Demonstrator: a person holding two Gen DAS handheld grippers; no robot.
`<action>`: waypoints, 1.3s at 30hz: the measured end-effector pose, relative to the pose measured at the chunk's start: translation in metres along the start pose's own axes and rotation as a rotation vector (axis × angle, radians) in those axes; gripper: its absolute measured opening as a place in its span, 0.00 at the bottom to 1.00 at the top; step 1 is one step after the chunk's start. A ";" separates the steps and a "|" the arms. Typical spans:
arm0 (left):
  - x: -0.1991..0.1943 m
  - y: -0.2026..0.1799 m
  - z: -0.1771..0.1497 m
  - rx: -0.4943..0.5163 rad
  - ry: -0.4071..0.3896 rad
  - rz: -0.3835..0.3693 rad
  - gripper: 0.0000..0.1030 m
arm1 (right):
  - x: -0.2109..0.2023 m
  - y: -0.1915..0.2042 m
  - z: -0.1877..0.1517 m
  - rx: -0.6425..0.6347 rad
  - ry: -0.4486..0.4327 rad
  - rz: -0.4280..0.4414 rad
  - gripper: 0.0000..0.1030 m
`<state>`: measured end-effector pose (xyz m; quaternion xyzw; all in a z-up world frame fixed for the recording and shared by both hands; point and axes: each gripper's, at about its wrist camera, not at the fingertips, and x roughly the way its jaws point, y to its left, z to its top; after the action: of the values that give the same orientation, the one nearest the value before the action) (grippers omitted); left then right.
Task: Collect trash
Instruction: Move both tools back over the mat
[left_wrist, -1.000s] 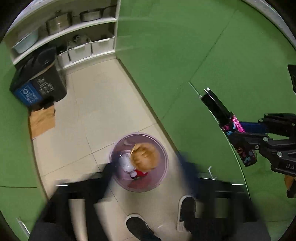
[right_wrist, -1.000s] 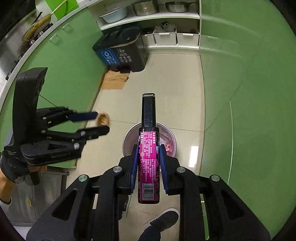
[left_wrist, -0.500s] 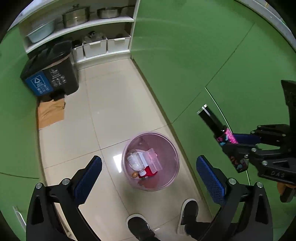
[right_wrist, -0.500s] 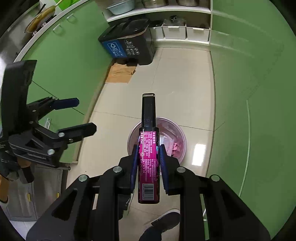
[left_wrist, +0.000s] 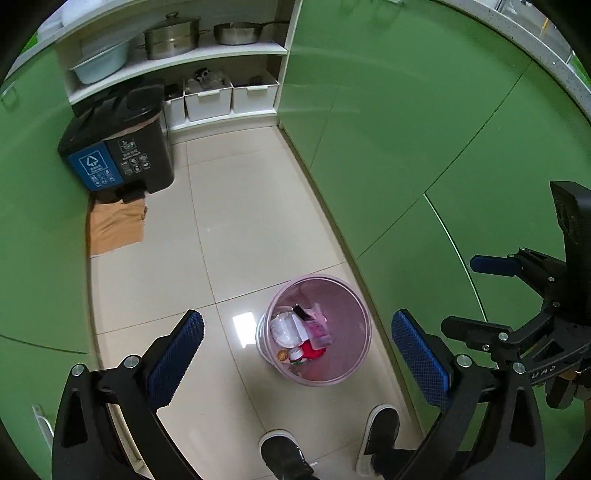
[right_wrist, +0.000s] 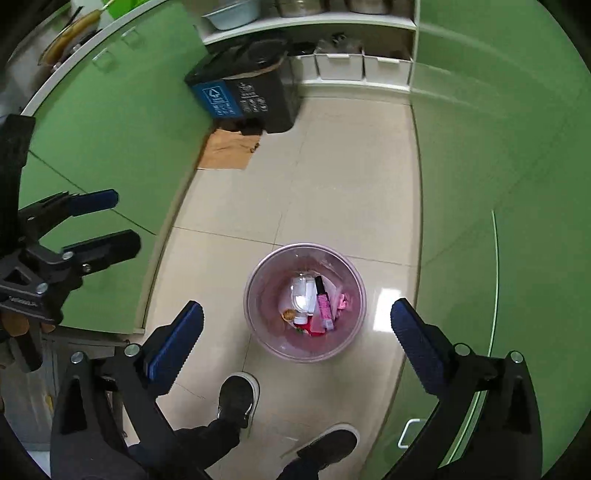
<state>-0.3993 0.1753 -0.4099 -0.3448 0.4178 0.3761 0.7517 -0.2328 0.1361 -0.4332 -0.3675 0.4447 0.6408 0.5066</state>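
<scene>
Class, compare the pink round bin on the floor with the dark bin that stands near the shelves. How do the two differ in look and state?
The pink bin is round and translucent; the dark bin is boxy and opaque, with a blue recycling label. The pink bin has no lid, so its trash shows, including a pink tube; the dark bin's lids hide its contents. The pink bin stands on open floor; the dark bin stands against the green cabinets. Both stand upright on the tiled floor.

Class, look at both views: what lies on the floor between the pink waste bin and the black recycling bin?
Bare tile floor; only cardboard beside the black recycling bin, off the line to the pink waste bin. Both views agree.
</scene>
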 end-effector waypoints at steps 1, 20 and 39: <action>-0.001 -0.001 0.000 0.000 0.001 -0.002 0.95 | -0.004 -0.001 0.000 0.008 0.001 -0.004 0.96; -0.210 -0.105 0.078 0.127 0.011 -0.053 0.95 | -0.275 0.014 0.020 0.174 -0.082 -0.031 0.97; -0.279 -0.355 0.138 0.494 -0.058 -0.235 0.95 | -0.495 -0.133 -0.100 0.489 -0.294 -0.254 0.97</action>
<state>-0.1479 0.0421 -0.0324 -0.1860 0.4322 0.1828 0.8632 0.0066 -0.1060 -0.0366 -0.1906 0.4581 0.4927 0.7149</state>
